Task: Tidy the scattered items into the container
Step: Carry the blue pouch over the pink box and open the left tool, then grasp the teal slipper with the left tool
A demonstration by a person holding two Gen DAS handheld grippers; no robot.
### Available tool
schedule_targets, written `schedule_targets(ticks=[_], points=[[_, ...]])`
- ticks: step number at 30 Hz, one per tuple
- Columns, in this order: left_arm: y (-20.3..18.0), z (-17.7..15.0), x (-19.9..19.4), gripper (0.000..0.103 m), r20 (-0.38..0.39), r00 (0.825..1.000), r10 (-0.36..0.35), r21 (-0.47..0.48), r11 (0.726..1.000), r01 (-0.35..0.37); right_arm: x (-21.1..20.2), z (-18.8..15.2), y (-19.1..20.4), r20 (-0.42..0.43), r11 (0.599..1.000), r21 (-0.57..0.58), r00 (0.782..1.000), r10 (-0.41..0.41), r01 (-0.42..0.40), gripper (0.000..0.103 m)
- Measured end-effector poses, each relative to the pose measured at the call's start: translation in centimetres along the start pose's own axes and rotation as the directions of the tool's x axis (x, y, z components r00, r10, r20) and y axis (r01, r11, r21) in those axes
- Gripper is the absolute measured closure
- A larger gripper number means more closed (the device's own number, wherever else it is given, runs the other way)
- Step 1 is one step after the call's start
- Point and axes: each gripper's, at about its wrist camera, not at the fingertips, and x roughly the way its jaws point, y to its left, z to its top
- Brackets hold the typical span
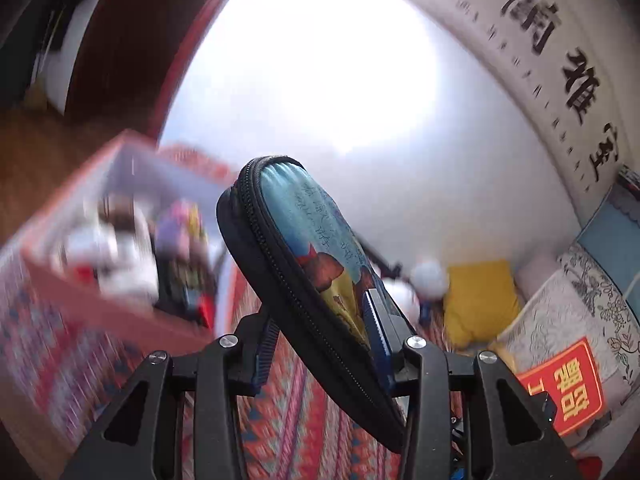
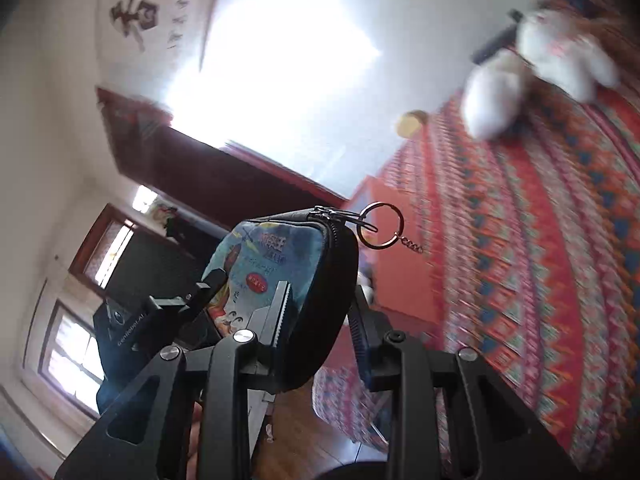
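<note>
My left gripper (image 1: 320, 320) is shut on a blue zippered pouch (image 1: 304, 248) with a printed picture and a black zipper edge, held tilted in the air. My right gripper (image 2: 320, 312) is shut on a similar blue pouch (image 2: 280, 272) with a black edge and a metal key ring (image 2: 380, 224); the other gripper's finger (image 2: 200, 292) touches its left side. The orange-rimmed container (image 1: 100, 292) is at the left in the left wrist view, blurred, with several items inside; its orange side (image 2: 396, 272) shows behind the pouch in the right wrist view.
A patterned red cloth (image 2: 540, 240) covers the surface. A white plush toy (image 2: 536, 64) lies on it at the upper right, also visible in the left wrist view (image 1: 424, 280). A yellow cushion (image 1: 480, 300), patterned pillows and a red card (image 1: 568, 384) lie at the right.
</note>
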Motion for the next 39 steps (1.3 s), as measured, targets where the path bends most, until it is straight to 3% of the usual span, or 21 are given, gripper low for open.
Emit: schedule_targets(ticks=[4, 5, 6, 8, 9, 10, 11, 12, 13, 15, 16, 19, 21, 25, 28, 31, 35, 37, 39], points=[[1.0, 7.0, -1.2, 0.063, 0.088, 0.996, 0.01, 0.019, 1.0, -0.012, 4.8, 1.6, 4.1, -0.005, 0.996, -0.063, 0.998, 0.064, -0.065, 0.075], [1.8, 8.8, -1.0, 0.053, 0.102, 0.995, 0.021, -0.001, 1.0, -0.021, 6.1, 1.7, 5.2, -0.012, 0.994, -0.078, 0.997, 0.082, -0.082, 0.074], [3.1, 10.7, 0.0, 0.03, 0.096, 0.994, 0.043, -0.031, 0.999, -0.041, 8.4, 2.0, 6.3, -0.024, 0.99, -0.104, 0.996, 0.089, -0.092, 0.072], [6.2, 13.7, 3.3, 0.0, 0.042, 0.991, 0.127, -0.054, 0.991, -0.124, 12.2, 1.8, 7.2, -0.051, 0.987, -0.153, 0.998, 0.044, -0.051, 0.063], [8.0, 14.5, 5.3, 0.0, -0.001, 0.976, 0.219, -0.046, 0.975, -0.218, 14.9, 1.5, 7.2, -0.065, 0.981, -0.192, 0.997, -0.052, 0.038, 0.032], [10.3, 14.8, 7.4, 0.0, -0.063, 0.943, 0.327, -0.032, 0.944, -0.33, 16.7, 1.1, 6.5, -0.066, 0.967, -0.216, 0.986, -0.154, 0.136, 0.004], [13.4, 14.4, 9.2, 0.002, -0.148, 0.887, 0.437, -0.027, 0.895, -0.445, 17.7, 0.5, 5.5, -0.064, 0.95, -0.222, 0.969, -0.237, 0.218, 0.003], [16.1, 13.5, 9.6, 0.006, -0.193, 0.858, 0.477, -0.058, 0.867, -0.495, 18.1, 0.0, 4.4, -0.079, 0.943, -0.211, 0.958, -0.277, 0.256, 0.003], [19.3, 12.0, 9.2, 0.006, -0.209, 0.858, 0.469, -0.133, 0.856, -0.5, 18.1, -0.9, 2.2, -0.125, 0.954, -0.168, 0.954, -0.271, 0.249, 0.003], [23.9, 9.1, 7.8, 0.006, -0.22, 0.877, 0.427, -0.27, 0.837, -0.475, 16.9, -2.5, -1.7, -0.183, 0.97, -0.088, 0.953, -0.24, 0.227, 0.003], [25.9, 7.6, 7.2, 0.006, -0.241, 0.874, 0.422, -0.315, 0.818, -0.481, 15.9, -3.2, -3.7, -0.195, 0.966, -0.056, 0.946, -0.26, 0.254, 0.003], [28.1, 3.9, 5.7, 0.006, -0.261, 0.882, 0.393, -0.387, 0.794, -0.469, 11.6, -4.6, -8.7, -0.195, 0.949, 0.042, 0.934, -0.3, 0.314, 0.003], [27.1, 2.1, 4.9, 0.006, -0.254, 0.887, 0.385, -0.391, 0.798, -0.458, 8.3, -4.8, -11.3, -0.183, 0.936, 0.103, 0.932, -0.314, 0.336, 0.003], [20.3, 0.5, 4.4, 0.006, -0.192, 0.904, 0.382, -0.296, 0.855, -0.425, 1.5, -3.5, -13.5, -0.101, 0.916, 0.151, 0.927, -0.361, 0.373, 0.003], [12.1, -0.3, 5.5, 0.005, -0.142, 0.926, 0.35, -0.152, 0.917, -0.37, -3.6, -2.3, -14.9, -0.024, 0.903, 0.196, 0.923, -0.385, 0.382, 0.003], [4.9, -1.8, 8.5, 0.004, -0.152, 0.94, 0.306, 0.005, 0.951, -0.309, -9.4, -0.7, -16.4, 0.071, 0.895, 0.246, 0.914, -0.399, 0.371, 0.003], [-2.6, -5.3, 13.8, 0.004, -0.236, 0.949, 0.209, 0.118, 0.976, -0.185, -17.6, 2.3, -18.1, 0.212, 0.873, 0.311, 0.868, -0.449, 0.376, 0.001], [-5.7, -7.5, 16.9, 0.004, -0.296, 0.94, 0.17, 0.152, 0.98, -0.13, -22.3, 4.2, -20.3, 0.283, 0.849, 0.353, 0.82, -0.498, 0.394, 0.001], [-8.3, -9.5, 19.8, 0.004, -0.36, 0.927, 0.105, 0.149, 0.987, -0.054, -25.9, 6.6, -22.7, 0.327, 0.831, 0.394, 0.786, -0.526, 0.393, 0.001]])
